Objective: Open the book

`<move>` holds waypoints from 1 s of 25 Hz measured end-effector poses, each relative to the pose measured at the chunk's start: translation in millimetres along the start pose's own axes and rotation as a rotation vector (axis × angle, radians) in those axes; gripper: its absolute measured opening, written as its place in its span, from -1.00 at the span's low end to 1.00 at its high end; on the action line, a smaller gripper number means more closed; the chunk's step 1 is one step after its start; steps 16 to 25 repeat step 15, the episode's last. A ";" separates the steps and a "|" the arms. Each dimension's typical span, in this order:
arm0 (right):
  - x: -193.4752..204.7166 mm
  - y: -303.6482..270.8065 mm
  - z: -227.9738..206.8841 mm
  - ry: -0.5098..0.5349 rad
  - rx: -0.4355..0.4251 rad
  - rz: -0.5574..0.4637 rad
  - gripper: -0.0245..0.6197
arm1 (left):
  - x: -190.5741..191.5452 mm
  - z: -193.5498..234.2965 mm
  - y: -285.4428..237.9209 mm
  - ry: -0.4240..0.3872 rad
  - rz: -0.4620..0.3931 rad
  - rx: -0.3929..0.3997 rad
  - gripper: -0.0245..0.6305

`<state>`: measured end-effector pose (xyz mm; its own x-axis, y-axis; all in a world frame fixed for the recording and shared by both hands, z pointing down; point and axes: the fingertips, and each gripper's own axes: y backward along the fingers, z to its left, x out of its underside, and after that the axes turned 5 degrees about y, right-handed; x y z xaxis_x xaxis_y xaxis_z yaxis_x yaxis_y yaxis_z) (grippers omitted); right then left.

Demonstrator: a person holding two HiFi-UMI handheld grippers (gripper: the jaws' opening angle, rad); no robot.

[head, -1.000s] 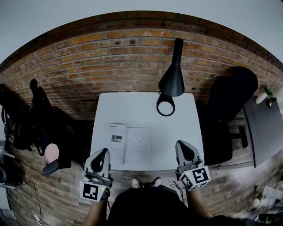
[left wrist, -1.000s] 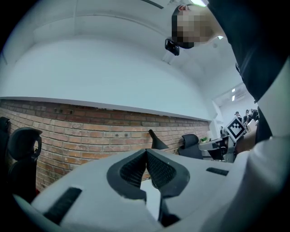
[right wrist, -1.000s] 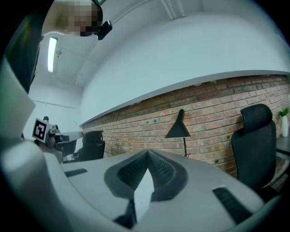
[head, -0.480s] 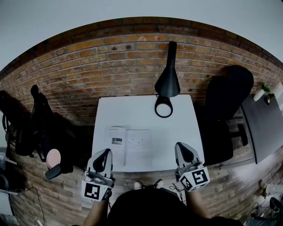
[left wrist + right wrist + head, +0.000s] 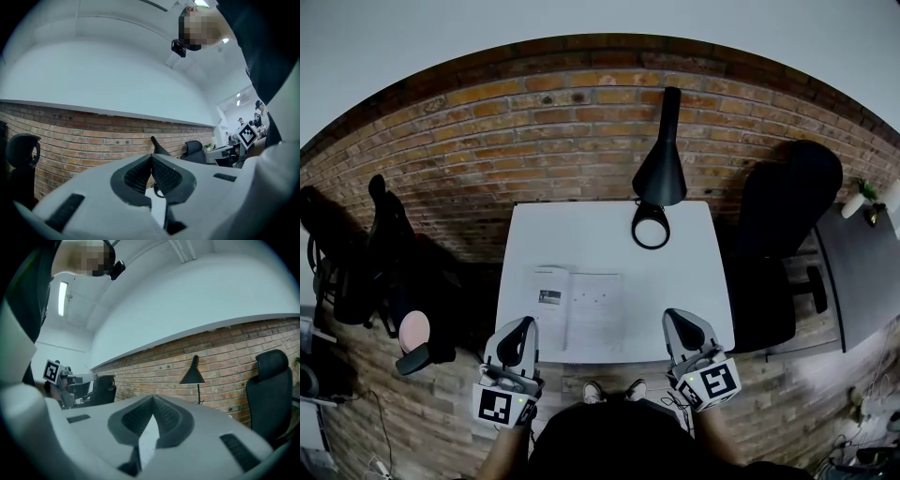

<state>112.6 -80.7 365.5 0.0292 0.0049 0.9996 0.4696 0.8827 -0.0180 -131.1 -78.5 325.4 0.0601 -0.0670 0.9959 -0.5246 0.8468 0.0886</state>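
Head view overhead; both gripper views level, apparently sharing the lamp (image 5: 663, 176).

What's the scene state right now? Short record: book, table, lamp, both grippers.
book: open, flat, near-left part of table
table: white, against brick wall
lamp: black, at table's far edge
left gripper: shut, empty, by book's left side
right gripper: shut, empty, right of book

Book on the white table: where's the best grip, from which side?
Probably the right page's outer edge, coming in from the right with the right gripper. The book lies open and flat on the table, spine running away from the person, so only loose page edges offer a hold.
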 end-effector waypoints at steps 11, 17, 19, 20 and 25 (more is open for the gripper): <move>0.0 -3.1 -1.1 -0.001 -0.026 0.021 -0.88 | -0.7 -1.2 -4.9 -0.006 -0.011 -0.012 -0.85; -2.1 -4.6 -1.9 0.004 -0.030 0.015 -0.88 | -0.8 -5.6 -8.7 0.002 -0.017 -0.001 -0.85; -2.1 -4.6 -1.9 0.004 -0.030 0.015 -0.88 | -0.8 -5.6 -8.7 0.002 -0.017 -0.001 -0.85; -2.1 -4.6 -1.9 0.004 -0.030 0.015 -0.88 | -0.8 -5.6 -8.7 0.002 -0.017 -0.001 -0.85; -2.1 -4.6 -1.9 0.004 -0.030 0.015 -0.88 | -0.8 -5.6 -8.7 0.002 -0.017 -0.001 -0.85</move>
